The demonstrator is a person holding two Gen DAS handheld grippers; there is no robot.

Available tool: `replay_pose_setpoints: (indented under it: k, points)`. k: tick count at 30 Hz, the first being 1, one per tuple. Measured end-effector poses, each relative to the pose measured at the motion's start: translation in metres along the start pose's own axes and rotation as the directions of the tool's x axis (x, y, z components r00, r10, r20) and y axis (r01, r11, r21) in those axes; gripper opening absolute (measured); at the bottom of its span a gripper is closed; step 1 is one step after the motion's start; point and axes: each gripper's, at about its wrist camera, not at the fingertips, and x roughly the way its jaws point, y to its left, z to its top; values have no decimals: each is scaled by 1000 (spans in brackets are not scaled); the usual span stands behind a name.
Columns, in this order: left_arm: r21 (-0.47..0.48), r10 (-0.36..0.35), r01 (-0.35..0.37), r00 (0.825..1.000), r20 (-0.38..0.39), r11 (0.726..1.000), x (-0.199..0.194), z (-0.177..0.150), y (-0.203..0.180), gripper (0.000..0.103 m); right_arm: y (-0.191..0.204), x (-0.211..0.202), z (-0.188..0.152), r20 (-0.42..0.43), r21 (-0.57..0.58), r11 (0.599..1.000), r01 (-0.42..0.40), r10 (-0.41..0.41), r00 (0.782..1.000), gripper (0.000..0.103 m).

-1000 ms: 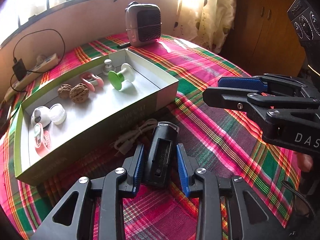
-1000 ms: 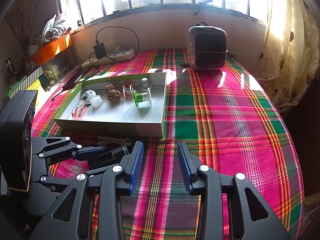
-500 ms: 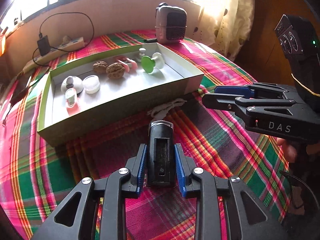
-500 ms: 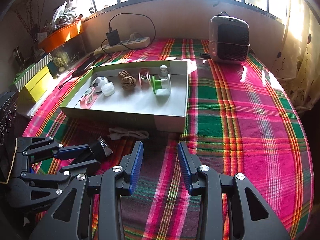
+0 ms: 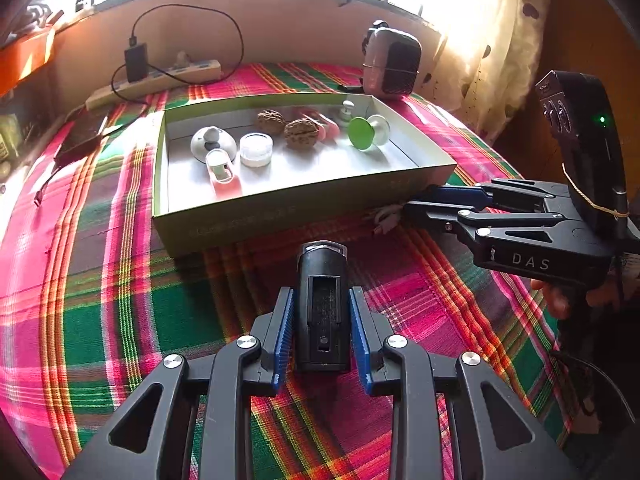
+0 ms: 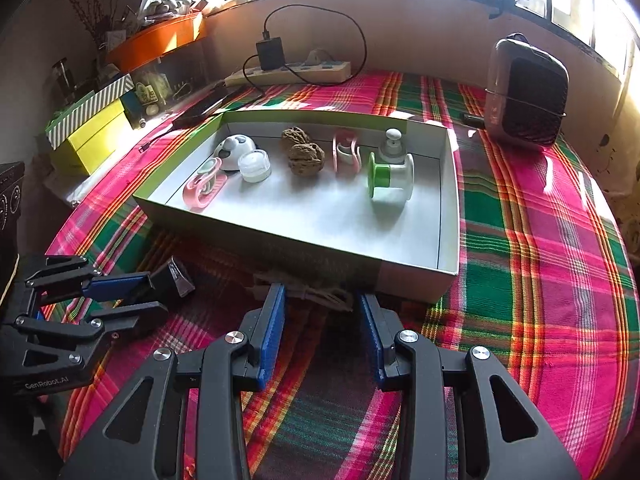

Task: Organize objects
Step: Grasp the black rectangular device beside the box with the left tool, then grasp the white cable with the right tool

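Sorting nears its end on a plaid-covered bench (image 6: 540, 260).

Walnuts (image 6: 306, 158), a green spool (image 6: 390, 178) and other small items already lie in the open box (image 6: 450, 216). The left tongs (image 5: 322, 322) are clamped on a black device (image 5: 322, 300) short of it; the right tongs (image 6: 322, 322), apart, straddle a white cable (image 6: 316, 294) just beside the box.

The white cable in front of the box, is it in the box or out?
Out. The white cable lies bundled on the tablecloth, against the box front wall.
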Motion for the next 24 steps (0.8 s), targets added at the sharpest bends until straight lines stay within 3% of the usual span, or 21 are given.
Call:
replay_pose_setpoints:
  k: [14,20,24]
  points:
    - [-22,-12,12,1000,6,1000,-1,0,10,25,31,-5,-16,-64,-171,979,-111,101,993,37]
    - [-20,-11,12,1000,6,1000,-2,0,11,25,28,-6,-8,-26,-172,984,-46,42,999,37]
    - [-26,-11,11,1000,6,1000,-2,0,11,25,35,0,-2,-22,-204,978,-53,49,999,37]
